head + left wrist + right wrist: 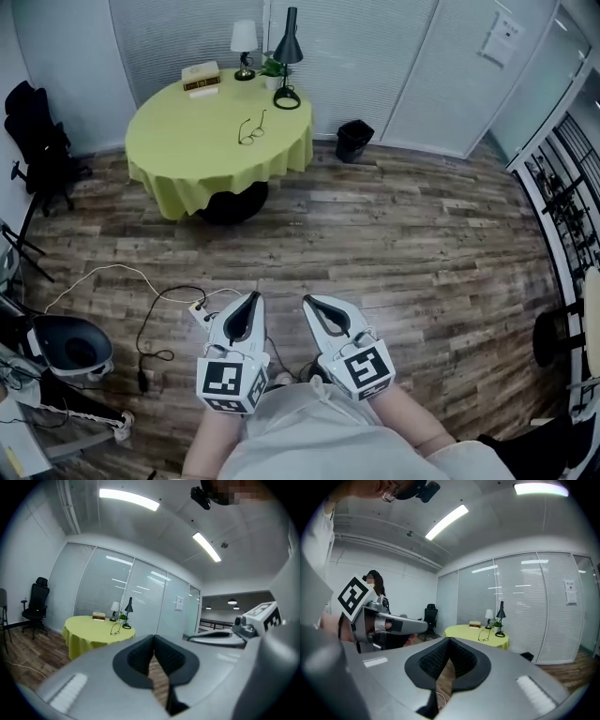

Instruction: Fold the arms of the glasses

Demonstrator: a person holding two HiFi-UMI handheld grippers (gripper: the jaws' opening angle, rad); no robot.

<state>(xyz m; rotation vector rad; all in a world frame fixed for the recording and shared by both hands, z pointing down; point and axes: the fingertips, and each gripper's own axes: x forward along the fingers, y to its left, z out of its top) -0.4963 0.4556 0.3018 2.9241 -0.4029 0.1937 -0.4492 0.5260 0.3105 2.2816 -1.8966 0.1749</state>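
Note:
The glasses lie with their arms spread on the round table with a yellow-green cloth, far across the room. They also show small in the left gripper view as glasses and in the right gripper view as glasses. Both grippers are held close to the person's body, well short of the table. My left gripper is shut with nothing in it, its tips touching. My right gripper is shut and holds nothing too.
On the table stand a white lamp, a black desk lamp, a small plant and a book. A black bin sits right of the table, a black chair left. Cables and a power strip lie on the wood floor.

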